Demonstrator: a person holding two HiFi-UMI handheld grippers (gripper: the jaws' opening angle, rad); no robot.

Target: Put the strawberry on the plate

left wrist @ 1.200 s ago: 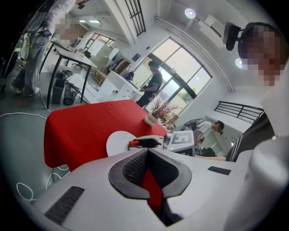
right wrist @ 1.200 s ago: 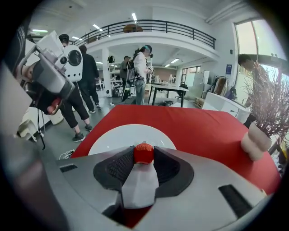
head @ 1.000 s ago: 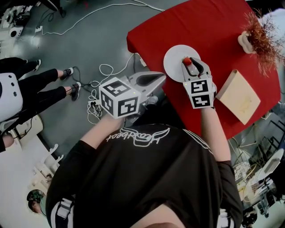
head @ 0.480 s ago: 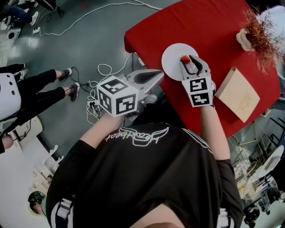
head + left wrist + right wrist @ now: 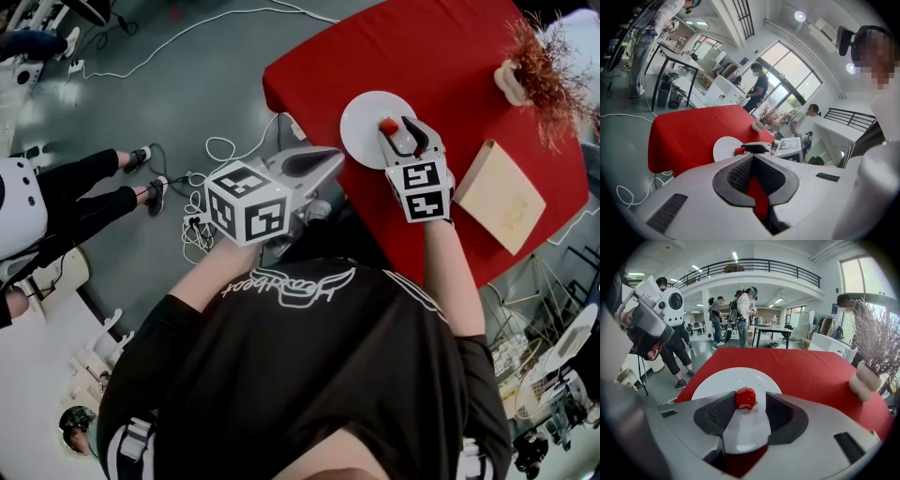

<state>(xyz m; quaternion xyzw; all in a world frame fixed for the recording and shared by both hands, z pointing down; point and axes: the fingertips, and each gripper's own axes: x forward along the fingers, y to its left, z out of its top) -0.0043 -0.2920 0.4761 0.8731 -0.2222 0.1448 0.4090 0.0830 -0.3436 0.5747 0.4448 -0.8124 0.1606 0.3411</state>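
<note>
A red strawberry (image 5: 387,125) (image 5: 745,398) rests on the white plate (image 5: 361,127) (image 5: 717,383) near the red table's left corner. My right gripper (image 5: 397,131) (image 5: 750,398) is low over the plate with the berry between its jaws, which are opening. The berry sits against the left pad, and a gap shows at the right pad. My left gripper (image 5: 336,157) (image 5: 752,157) hangs off the table's left edge above the floor, shut and holding nothing. In its view the strawberry (image 5: 739,151) and plate (image 5: 724,146) lie ahead.
The red cloth (image 5: 450,56) covers the table. A pale wooden board (image 5: 502,202) lies to the right of my right gripper. A vase of dried twigs (image 5: 539,75) (image 5: 865,380) stands at the far right. Cables (image 5: 211,150) and a person's legs (image 5: 94,187) are on the floor.
My right gripper's jaws have spread apart around the strawberry, which now sits on the plate. The left gripper has stayed where it was.
</note>
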